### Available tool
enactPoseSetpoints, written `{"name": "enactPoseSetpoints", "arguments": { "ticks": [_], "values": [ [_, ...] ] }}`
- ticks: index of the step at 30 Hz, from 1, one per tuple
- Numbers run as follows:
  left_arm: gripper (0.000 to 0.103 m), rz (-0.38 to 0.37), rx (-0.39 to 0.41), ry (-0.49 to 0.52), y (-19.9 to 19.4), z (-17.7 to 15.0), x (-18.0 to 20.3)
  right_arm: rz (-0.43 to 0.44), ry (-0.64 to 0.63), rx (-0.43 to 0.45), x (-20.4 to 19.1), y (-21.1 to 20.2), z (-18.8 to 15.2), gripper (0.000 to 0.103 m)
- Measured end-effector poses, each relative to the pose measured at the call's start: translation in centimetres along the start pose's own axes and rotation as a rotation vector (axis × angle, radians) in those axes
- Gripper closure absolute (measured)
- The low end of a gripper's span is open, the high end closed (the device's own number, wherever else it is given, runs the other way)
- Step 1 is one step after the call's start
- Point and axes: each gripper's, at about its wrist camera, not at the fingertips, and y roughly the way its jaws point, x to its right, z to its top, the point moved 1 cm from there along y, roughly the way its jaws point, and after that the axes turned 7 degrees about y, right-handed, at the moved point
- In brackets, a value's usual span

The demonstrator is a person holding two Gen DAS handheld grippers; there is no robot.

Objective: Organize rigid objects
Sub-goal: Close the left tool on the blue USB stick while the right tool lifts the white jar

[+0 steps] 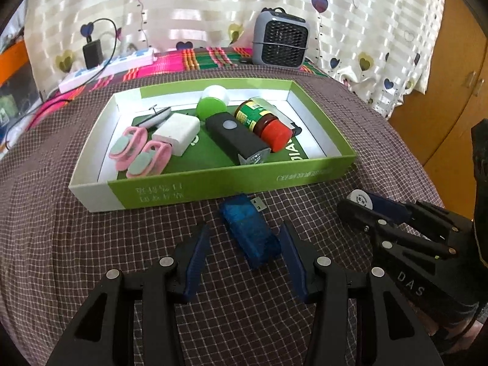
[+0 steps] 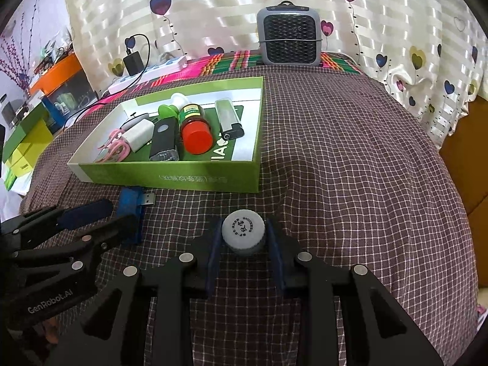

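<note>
Green box (image 1: 170, 196) sits left of centre on the checked cloth (image 2: 350, 152), near wall facing the tongs. Inside, left to right: pink clips (image 1: 137, 151), white adapter (image 1: 177, 132), black light (image 1: 235, 140), red-capped bottle (image 1: 265, 125), lighter (image 2: 227, 119) by the right wall. Floor strip between lighter and right wall is free.

Left tongs (image 1: 244, 241) stand wide, straddling the blue USB device (image 1: 250, 228); pads look clear of it on both sides. Its plug (image 2: 148, 198) points at the box's near wall, close to it.

Right tongs (image 2: 242, 238) narrow, pads on both sides of the white-capped bottle (image 2: 242, 231), gripping it. Cloth to the right of the box is open up to the curtain (image 2: 396, 30) and fan (image 2: 288, 38).
</note>
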Motion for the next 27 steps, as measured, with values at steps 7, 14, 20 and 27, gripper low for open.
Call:
{"name": "enactPoseSetpoints", "arguments": {
  "ticks": [7,14,20,27],
  "values": [
    [0.056,-0.004,0.008,0.017,-0.2,0.2,0.4,0.000,-0.001,-0.003,-0.1,0.3,0.0,0.073],
    [0.056,0.031,-0.017,0.005,0.6,0.1,0.0,-0.003,-0.003,-0.003,-0.2,0.4,0.0,0.073],
    [0.056,0.035,-0.016,-0.016,0.6,-0.1,-0.7,-0.007,-0.012,-0.003,-0.2,0.4,0.0,0.073],
    [0.056,0.053,-0.003,0.012,0.8,0.0,-0.6,-0.006,-0.008,-0.003,-0.1,0.4,0.0,0.073]
  ]
}}
